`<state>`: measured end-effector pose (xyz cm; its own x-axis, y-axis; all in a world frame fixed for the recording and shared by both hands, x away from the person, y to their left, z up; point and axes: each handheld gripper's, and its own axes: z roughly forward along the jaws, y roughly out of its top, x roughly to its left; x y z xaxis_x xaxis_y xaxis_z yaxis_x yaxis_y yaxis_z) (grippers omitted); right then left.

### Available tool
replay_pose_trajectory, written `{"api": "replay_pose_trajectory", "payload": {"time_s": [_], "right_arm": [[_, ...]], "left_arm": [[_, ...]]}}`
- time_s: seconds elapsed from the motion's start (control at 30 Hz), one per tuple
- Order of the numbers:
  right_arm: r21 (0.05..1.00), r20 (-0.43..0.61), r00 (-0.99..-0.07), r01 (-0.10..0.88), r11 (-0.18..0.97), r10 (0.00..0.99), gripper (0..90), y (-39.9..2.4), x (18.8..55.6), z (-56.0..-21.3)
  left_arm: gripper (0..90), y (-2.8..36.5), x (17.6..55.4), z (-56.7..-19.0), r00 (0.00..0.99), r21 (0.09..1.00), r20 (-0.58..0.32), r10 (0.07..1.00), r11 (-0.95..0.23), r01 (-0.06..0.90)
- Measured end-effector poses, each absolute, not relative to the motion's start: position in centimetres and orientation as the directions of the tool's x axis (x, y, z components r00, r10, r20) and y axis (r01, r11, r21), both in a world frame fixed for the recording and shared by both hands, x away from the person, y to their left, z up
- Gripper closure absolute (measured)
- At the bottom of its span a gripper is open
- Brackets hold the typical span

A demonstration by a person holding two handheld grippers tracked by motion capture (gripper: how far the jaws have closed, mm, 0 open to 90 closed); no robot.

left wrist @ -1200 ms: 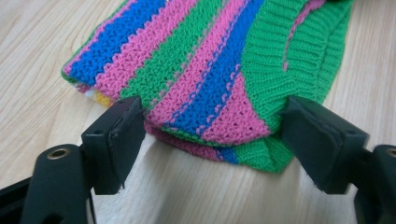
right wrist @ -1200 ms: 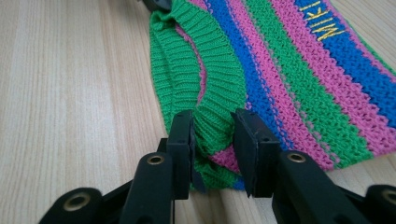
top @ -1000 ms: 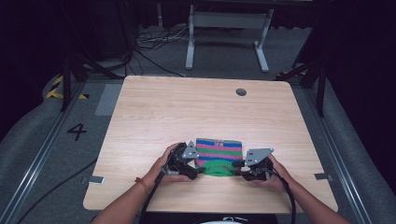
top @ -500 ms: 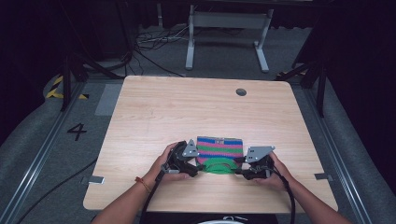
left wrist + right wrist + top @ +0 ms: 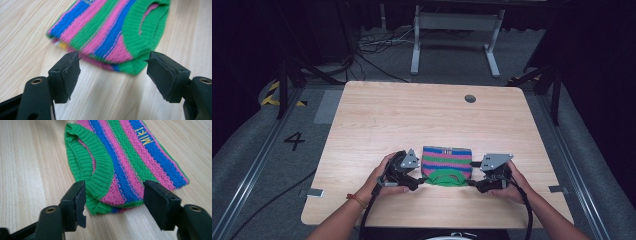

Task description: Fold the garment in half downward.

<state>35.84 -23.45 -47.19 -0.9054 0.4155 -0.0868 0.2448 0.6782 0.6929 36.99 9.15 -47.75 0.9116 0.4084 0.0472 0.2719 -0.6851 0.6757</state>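
The wooden table (image 5: 432, 120) carries a striped knitted garment (image 5: 447, 161) near its front edge, lying flat. My left gripper (image 5: 112, 72) sits just left of the garment — jaws spread wide, gripping nothing. My right gripper (image 5: 113, 202) sits just right of it, jaws wide too — yellow lettering (image 5: 144, 138) shows on a blue stripe.

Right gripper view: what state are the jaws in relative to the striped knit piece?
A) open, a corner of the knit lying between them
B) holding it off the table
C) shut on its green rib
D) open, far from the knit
A: the right gripper stands open, jaws apart either side of the near corner of the striped knit piece, which lies flat on the table.
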Motion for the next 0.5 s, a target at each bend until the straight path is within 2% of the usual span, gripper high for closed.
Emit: {"api": "replay_pose_trajectory", "payload": {"time_s": [0.5], "right_arm": [[0.681, -0.090, -0.869, 0.303, 0.667, 0.486, 30.4, -26.3, 35.4, -46.9]], "left_arm": [[26.3, 13.3, 35.6, -47.1, 0.892, 0.628, 0.093, 0.443, -0.721, 0.293]]}}
